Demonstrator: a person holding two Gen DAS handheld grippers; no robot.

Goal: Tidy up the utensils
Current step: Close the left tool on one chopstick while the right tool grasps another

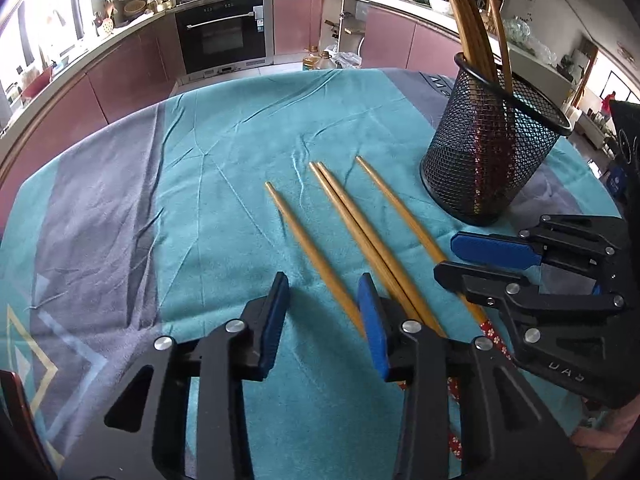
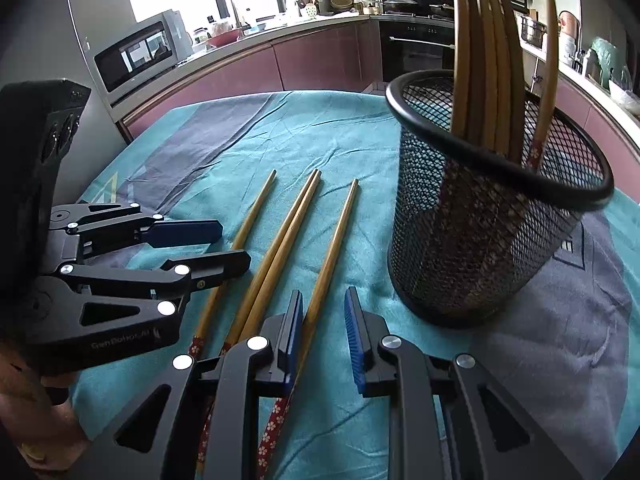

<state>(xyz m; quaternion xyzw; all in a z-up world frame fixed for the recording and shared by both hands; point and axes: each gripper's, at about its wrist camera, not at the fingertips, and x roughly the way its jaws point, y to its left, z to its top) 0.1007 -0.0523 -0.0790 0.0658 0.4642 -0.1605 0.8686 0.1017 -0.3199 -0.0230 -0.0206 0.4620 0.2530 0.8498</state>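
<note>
Several wooden chopsticks (image 1: 352,224) with red flowered ends lie side by side on the teal tablecloth (image 1: 224,152); they also show in the right wrist view (image 2: 280,240). A black mesh cup (image 1: 492,148) to their right holds several more chopsticks upright, also seen in the right wrist view (image 2: 492,216). My left gripper (image 1: 324,320) is open and empty, low over the leftmost chopstick. My right gripper (image 2: 324,332) is open, its jaws around the rightmost chopstick near its thick end. Each gripper shows in the other's view: the right one (image 1: 464,256) and the left one (image 2: 224,244).
The table stands in a kitchen with pink cabinets, an oven (image 1: 222,36) and cluttered counters behind. A microwave (image 2: 140,52) sits at the left. A person's hand (image 2: 36,412) holds the left gripper.
</note>
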